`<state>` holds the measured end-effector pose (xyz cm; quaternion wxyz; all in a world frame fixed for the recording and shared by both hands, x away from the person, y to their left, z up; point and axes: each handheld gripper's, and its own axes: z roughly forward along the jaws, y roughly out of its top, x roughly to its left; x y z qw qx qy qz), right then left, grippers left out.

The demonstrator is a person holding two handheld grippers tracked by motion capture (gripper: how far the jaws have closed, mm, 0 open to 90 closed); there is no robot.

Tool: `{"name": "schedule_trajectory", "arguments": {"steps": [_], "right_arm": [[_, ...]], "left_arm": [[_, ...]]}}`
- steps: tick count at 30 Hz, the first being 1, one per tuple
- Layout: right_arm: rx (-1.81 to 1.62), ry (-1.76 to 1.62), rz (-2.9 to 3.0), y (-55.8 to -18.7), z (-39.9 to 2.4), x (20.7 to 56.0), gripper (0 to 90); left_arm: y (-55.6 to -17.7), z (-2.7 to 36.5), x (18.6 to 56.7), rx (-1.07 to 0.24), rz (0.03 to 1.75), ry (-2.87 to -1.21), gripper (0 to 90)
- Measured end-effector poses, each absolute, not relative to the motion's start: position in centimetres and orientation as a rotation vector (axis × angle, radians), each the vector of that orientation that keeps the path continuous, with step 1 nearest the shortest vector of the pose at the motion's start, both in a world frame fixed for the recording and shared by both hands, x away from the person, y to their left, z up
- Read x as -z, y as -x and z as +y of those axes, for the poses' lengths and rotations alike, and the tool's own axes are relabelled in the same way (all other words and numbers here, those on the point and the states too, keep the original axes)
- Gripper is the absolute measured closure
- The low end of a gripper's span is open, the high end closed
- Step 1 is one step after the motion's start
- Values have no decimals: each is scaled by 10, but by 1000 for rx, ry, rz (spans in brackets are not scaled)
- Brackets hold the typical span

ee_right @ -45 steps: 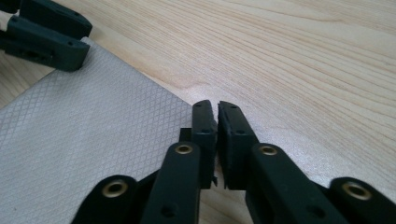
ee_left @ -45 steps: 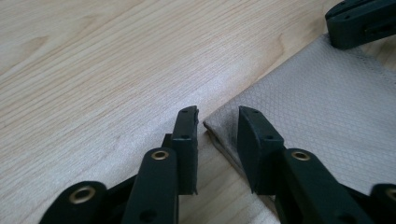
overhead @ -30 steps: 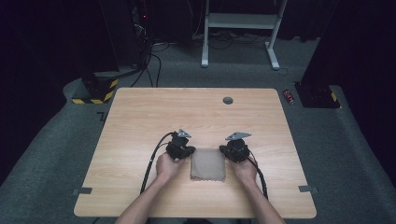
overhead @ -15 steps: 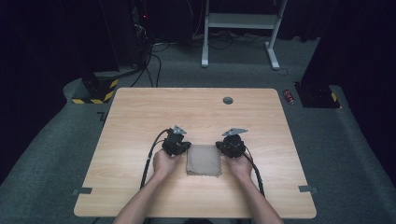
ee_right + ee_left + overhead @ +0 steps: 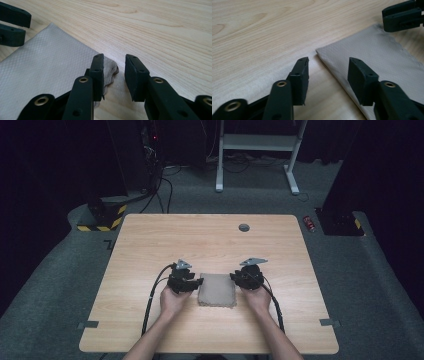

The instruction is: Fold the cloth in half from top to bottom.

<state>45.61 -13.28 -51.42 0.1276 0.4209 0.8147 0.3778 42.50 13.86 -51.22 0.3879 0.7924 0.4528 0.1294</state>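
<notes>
Wooden table (image 5: 150, 245) — folded grey cloth (image 5: 217, 290) between two open tools.

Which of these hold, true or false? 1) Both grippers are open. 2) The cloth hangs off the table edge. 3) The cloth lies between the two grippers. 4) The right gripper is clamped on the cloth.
1) True: the left gripper and the right gripper have just been opening, nothing pinched.
2) False: the cloth lies flat, well inside the table.
3) True.
4) False: its jaws stand apart at the cloth's corner.
</notes>
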Motion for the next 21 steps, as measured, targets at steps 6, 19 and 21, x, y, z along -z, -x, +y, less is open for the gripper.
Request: {"name": "schedule_trajectory", "arguments": {"steps": [6, 19, 21], "right_arm": [[-1121, -1201, 2342, -440, -147, 508, 658], [-1149, -1254, 2261, -409, -188, 510, 635], [-1159, -1261, 2251, -407, -189, 509, 635]], "left_arm": [[-412, 137, 514, -388, 1148, -2073, 468], [-386, 169, 508, -407, 1159, -1980, 453], [-383, 172, 508, -403, 1165, -1967, 452]]}}
